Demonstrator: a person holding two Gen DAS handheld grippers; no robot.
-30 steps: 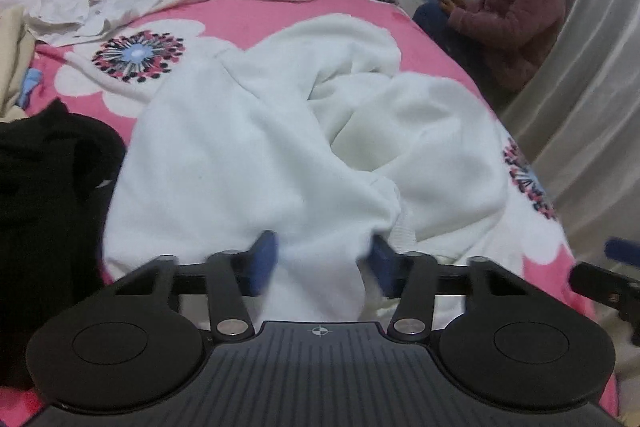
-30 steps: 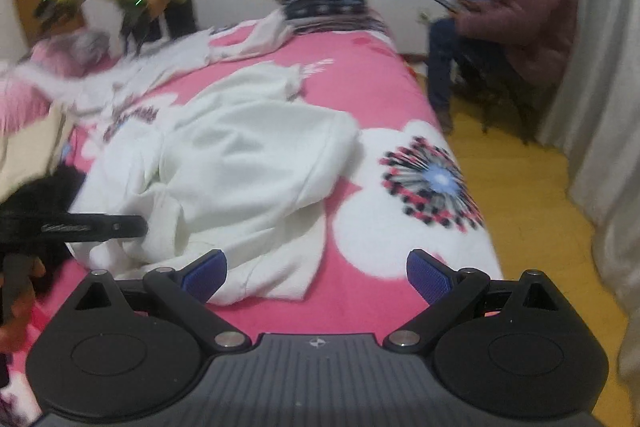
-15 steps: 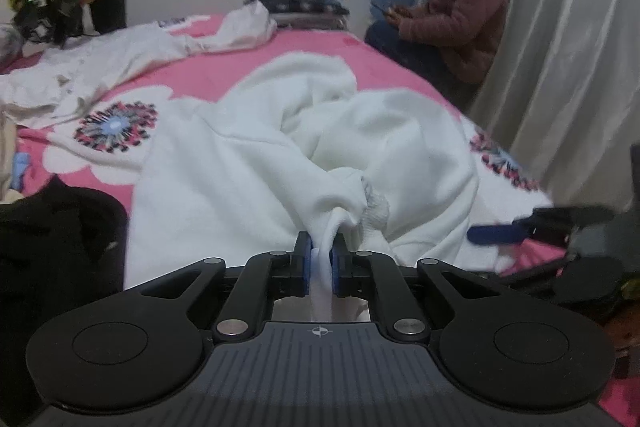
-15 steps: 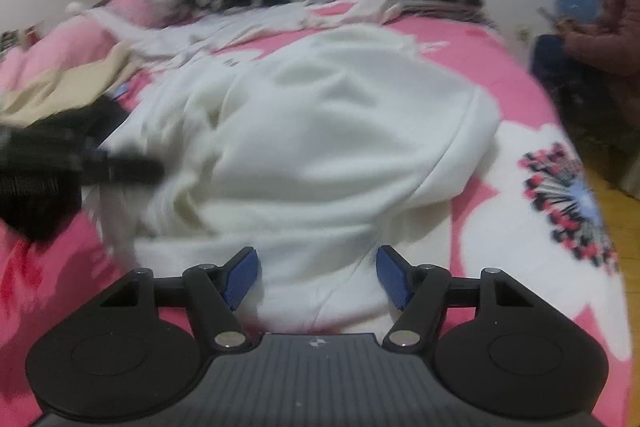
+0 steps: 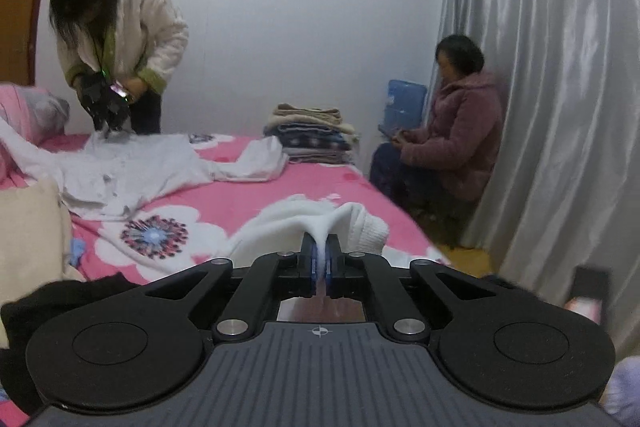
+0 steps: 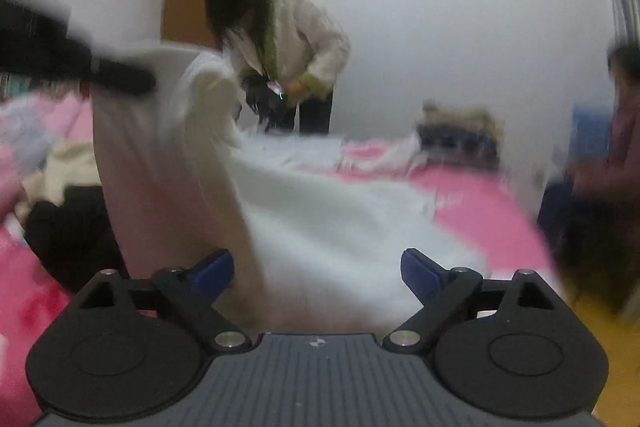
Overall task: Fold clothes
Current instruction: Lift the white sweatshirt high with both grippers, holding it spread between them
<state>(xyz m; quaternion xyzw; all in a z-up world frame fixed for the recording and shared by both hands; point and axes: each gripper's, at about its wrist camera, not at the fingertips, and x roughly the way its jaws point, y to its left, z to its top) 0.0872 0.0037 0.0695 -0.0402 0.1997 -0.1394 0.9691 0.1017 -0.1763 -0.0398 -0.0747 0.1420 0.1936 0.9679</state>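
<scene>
Left gripper (image 5: 319,259) fingers clamp the white garment (image 5: 352,223); only the right view shows it lifted, right gripper (image 6: 316,269) fingers opening.

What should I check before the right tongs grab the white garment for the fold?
1. Left tongs clamped on the white garment: ok.
2. Garment lifted off the pink bedspread: ok, partly; its far end lies on the bed.
3. Right tongs ready: ok, jaws opening, cloth between them, no pinch.
4. Which edge lies ahead of the right tongs: cannot tell, view blurred.
5. Black garment away from the white one: cannot tell.
</scene>
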